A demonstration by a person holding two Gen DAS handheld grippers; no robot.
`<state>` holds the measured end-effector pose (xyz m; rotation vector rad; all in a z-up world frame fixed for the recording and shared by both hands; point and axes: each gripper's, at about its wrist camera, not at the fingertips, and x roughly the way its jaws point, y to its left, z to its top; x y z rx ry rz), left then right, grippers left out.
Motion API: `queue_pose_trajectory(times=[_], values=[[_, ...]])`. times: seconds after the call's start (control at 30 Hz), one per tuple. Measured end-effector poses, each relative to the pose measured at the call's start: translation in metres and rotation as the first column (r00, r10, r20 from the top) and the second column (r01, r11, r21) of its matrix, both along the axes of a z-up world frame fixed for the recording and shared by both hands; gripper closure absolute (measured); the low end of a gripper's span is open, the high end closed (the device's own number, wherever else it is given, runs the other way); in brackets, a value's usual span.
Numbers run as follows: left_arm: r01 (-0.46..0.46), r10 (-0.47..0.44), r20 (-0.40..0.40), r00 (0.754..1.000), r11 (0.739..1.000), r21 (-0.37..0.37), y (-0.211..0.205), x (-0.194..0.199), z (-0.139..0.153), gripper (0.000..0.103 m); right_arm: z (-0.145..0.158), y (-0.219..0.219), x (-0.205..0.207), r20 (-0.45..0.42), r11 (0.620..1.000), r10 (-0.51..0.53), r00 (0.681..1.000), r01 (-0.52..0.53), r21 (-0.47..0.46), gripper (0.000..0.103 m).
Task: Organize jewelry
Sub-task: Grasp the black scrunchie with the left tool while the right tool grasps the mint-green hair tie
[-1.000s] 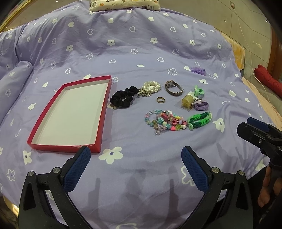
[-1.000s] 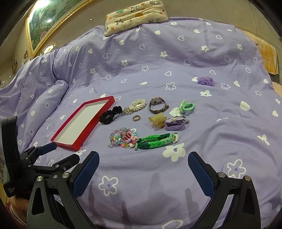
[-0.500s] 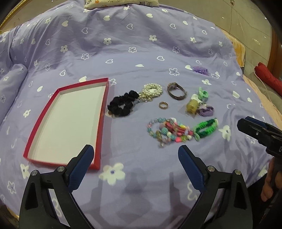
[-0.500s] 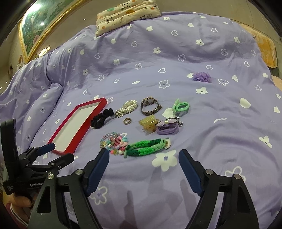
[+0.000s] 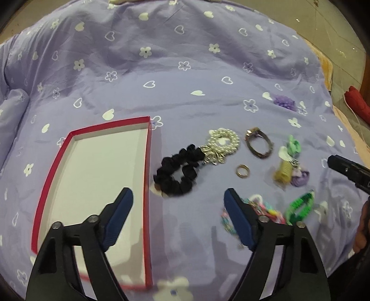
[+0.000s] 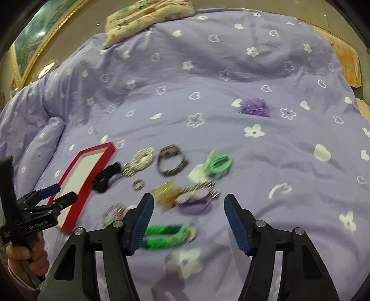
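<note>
A red box (image 5: 148, 176) with a white inside lies on the purple bedspread, also in the right wrist view (image 6: 69, 172). Right of it lie a black scrunchie (image 5: 177, 172), a pearl bracelet (image 5: 223, 142), a watch (image 5: 259, 144), a ring (image 5: 242, 171), a yellow clip (image 5: 283, 173), a beaded bracelet (image 5: 263, 208) and a green braided band (image 5: 300, 206). My left gripper (image 5: 178, 199) is open just short of the scrunchie. My right gripper (image 6: 187, 206) is open over the purple hair tie (image 6: 196, 203), with the green band (image 6: 166, 236) below it.
A green hair tie (image 6: 219, 163) and a purple flower piece (image 6: 254, 107) lie farther right. A patterned pillow (image 6: 143, 18) sits at the bed's far end. A red object (image 5: 357, 105) lies off the bed at right.
Both grippers have moved forward and down toward the jewelry. The left one now nears the scrunchie; the right one now nears the purple hair tie and clip.
</note>
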<state>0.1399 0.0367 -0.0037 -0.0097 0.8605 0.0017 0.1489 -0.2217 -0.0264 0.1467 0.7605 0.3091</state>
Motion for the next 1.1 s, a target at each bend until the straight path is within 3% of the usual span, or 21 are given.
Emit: queue_pose_trajectory(times=[0.23, 0.4, 0.43, 0.6, 0.67, 0.7, 0.77, 0.87, 1.1], values=[[0.022, -0.021, -0.06, 0.998, 1.0, 0.007, 0.002, 0.042, -0.02, 0.034, -0.011, -0.016, 0.049, -0.059, 0.999, -0.04, 0.997, 0.041, 0.009, 0.053], [0.037, -0.033, -0.125, 0.992, 0.999, 0.034, -0.004, 0.068, -0.04, 0.045, -0.022, -0.021, 0.079, -0.107, 0.998, -0.06, 0.992, 0.061, 0.008, 0.059], [0.039, -0.034, -0.132, 0.991, 0.999, 0.036, -0.005, 0.07, -0.042, 0.05, -0.026, -0.021, 0.086, -0.119, 0.998, -0.064, 0.991, 0.065, 0.003, 0.061], [0.06, -0.05, -0.172, 0.984, 0.997, 0.055, -0.009, 0.078, -0.055, 0.052, -0.045, -0.015, 0.105, -0.179, 0.998, -0.061, 0.982, 0.056, -0.034, 0.068], [0.066, -0.054, -0.18, 0.982, 0.996, 0.062, -0.011, 0.078, -0.057, 0.057, -0.051, -0.012, 0.108, -0.193, 0.998, -0.053, 0.98, 0.046, -0.041, 0.075], [0.071, -0.058, -0.184, 0.981, 0.995, 0.066, -0.011, 0.079, -0.057, 0.059, -0.052, -0.011, 0.107, -0.19, 0.998, -0.053, 0.98, 0.044, -0.046, 0.078], [0.078, -0.065, -0.185, 0.981, 0.995, 0.065, -0.012, 0.08, -0.057, 0.074, -0.053, -0.009, 0.108, -0.186, 0.998, -0.049, 0.981, 0.041, -0.048, 0.093], [0.09, -0.078, -0.181, 0.98, 0.994, 0.058, -0.013, 0.079, -0.056, 0.087, -0.049, -0.007, 0.105, -0.168, 0.999, -0.038, 0.985, 0.033, -0.036, 0.098], [0.095, -0.099, -0.122, 0.988, 0.995, -0.034, -0.009, 0.065, -0.034, 0.092, -0.021, -0.001, 0.085, -0.09, 1.0, -0.012, 0.996, 0.012, 0.0, 0.1]])
